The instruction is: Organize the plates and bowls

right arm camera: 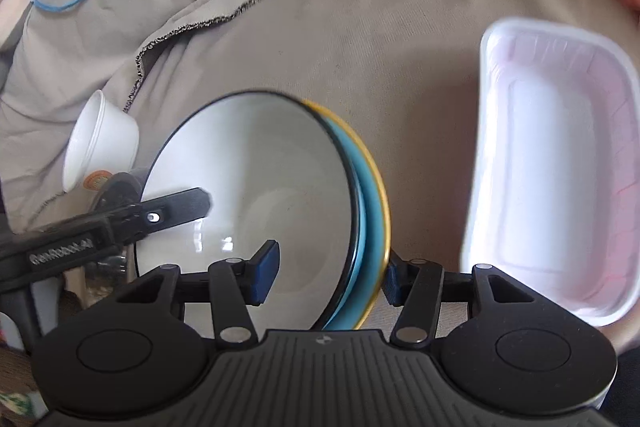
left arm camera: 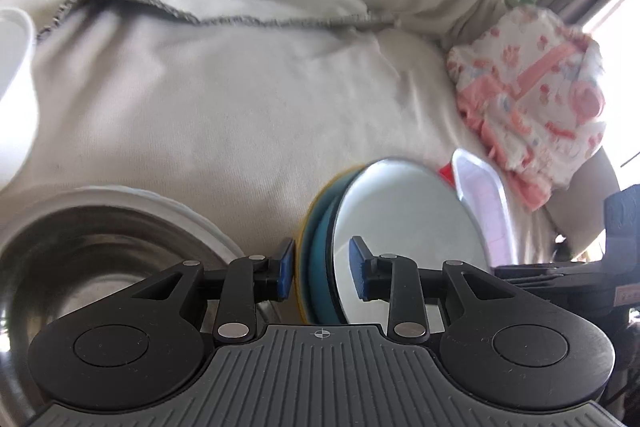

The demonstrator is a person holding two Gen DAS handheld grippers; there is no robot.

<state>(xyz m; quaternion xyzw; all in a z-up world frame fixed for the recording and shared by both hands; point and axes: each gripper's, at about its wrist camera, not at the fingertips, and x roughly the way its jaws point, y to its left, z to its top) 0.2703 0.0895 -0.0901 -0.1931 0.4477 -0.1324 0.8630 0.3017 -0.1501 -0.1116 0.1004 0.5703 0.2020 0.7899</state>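
Gripping a nested stack of dishes, both tongs share the load. Left wrist view: the left tongs (left arm camera: pixel 322 273), lower centre of the frame, pinch the stack rim — white round bowl with dark rim (left arm camera: pixel 408 227) nested in a teal bowl (left arm camera: pixel 320 259) over a yellow-edged plate (left arm camera: pixel 301 247), stack tipped on edge, probably so the pads can clamp all the rims at once. Stainless steel bowl (left arm camera: pixel 100 259) sits lower left on the beige cloth-covered surface (left arm camera: pixel 240 107); pink-tinted white plastic tray (left arm camera: pixel 484 203) just right of the stack; pink patterned fabric bundle (left arm camera: pixel 532 99) upper right. Right wrist view: the right tongs (right arm camera: pixel 328 273) clamp the opposite rim, one pad inside the white bowl, the other behind the yellow edge. Left gripper reaches in from lower left. White paper cup (right arm camera: pixel 100 143) lies tipped at left; tray at right.
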